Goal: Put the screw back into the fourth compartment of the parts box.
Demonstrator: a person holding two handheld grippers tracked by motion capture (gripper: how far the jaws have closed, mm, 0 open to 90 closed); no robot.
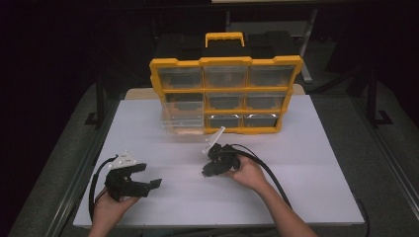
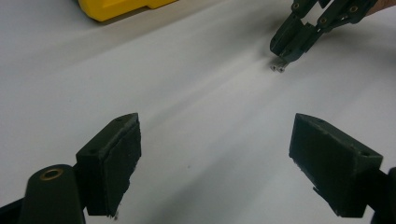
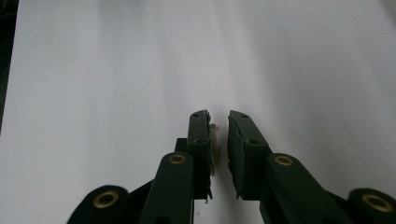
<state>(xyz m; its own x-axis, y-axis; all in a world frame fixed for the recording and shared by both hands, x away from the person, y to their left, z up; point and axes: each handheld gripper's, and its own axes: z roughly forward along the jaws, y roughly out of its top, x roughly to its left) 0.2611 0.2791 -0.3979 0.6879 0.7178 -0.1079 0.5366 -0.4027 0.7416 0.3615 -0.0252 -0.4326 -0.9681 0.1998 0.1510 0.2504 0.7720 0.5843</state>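
Note:
A small silver screw [image 2: 278,67] lies on the white table [image 1: 306,168] right under the tips of my right gripper [image 2: 283,50]. In the right gripper view the screw [image 3: 214,143] rests against the inner pad of the left jaw, and a narrow gap separates it from the other pad. My right gripper [image 3: 219,116] points down at the table's middle [image 1: 205,172], its jaws close together but not pressing. My left gripper [image 1: 148,176] is held low at the front left, wide open [image 2: 215,158] with nothing between its jaws, and faces the right gripper.
A yellow and black parts organizer [image 1: 225,61] with several clear drawers stands at the back of the table. One clear drawer [image 1: 183,124] at its lower left is pulled out. Its yellow corner [image 2: 116,7] shows far off in the left gripper view.

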